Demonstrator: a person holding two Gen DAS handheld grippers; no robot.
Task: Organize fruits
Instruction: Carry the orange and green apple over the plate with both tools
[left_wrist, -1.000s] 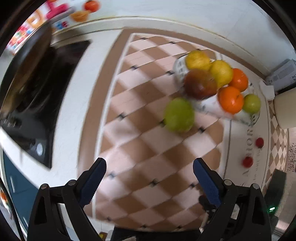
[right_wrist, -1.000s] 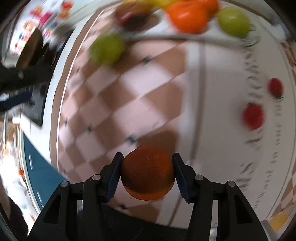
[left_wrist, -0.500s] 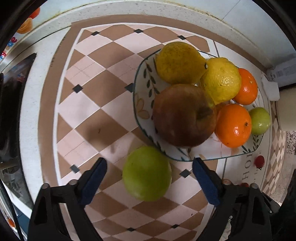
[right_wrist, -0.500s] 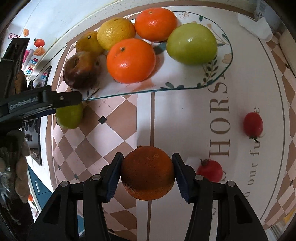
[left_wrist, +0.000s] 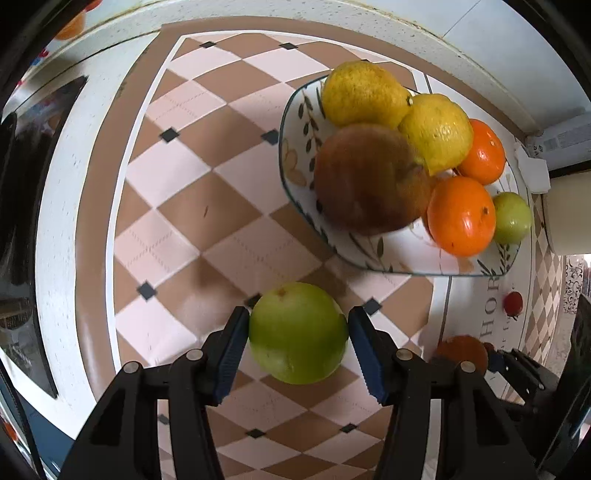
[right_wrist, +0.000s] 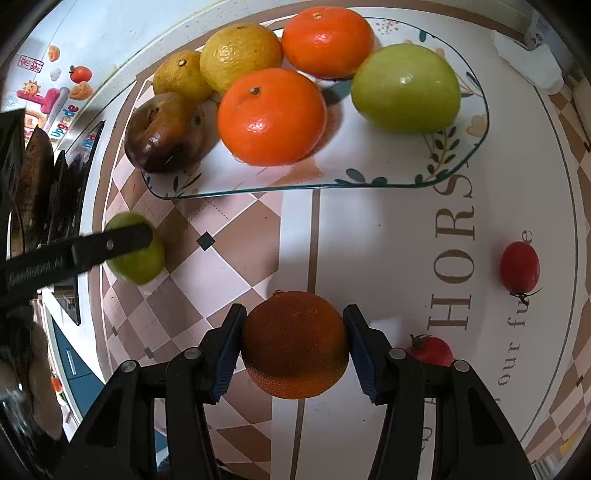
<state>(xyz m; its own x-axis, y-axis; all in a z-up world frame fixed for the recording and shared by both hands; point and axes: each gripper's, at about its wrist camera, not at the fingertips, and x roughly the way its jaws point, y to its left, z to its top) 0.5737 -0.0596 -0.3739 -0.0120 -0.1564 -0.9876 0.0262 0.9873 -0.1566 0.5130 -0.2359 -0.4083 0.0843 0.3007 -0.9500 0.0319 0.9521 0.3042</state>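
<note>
My left gripper (left_wrist: 297, 338) is shut on a green apple (left_wrist: 298, 332) and holds it over the checkered mat, in front of the plate. It also shows in the right wrist view (right_wrist: 138, 254). My right gripper (right_wrist: 294, 345) is shut on a dark orange (right_wrist: 294, 344) above the mat. A leaf-patterned plate (right_wrist: 388, 177) holds two yellow citrus (right_wrist: 240, 55), two oranges (right_wrist: 271, 116), a brown bruised fruit (right_wrist: 164, 133) and a green apple (right_wrist: 406, 86). The plate also shows in the left wrist view (left_wrist: 369, 251).
Two small red tomatoes (right_wrist: 519, 267) (right_wrist: 430, 350) lie on the mat at the right. A black stove (left_wrist: 22, 206) stands to the left. A white container (left_wrist: 569, 214) and a folded white cloth (right_wrist: 528, 62) sit beyond the plate's right end.
My left gripper has moved up to the green apple and shut on it. My right gripper has kept hold of the dark orange and drawn a little nearer the plate.
</note>
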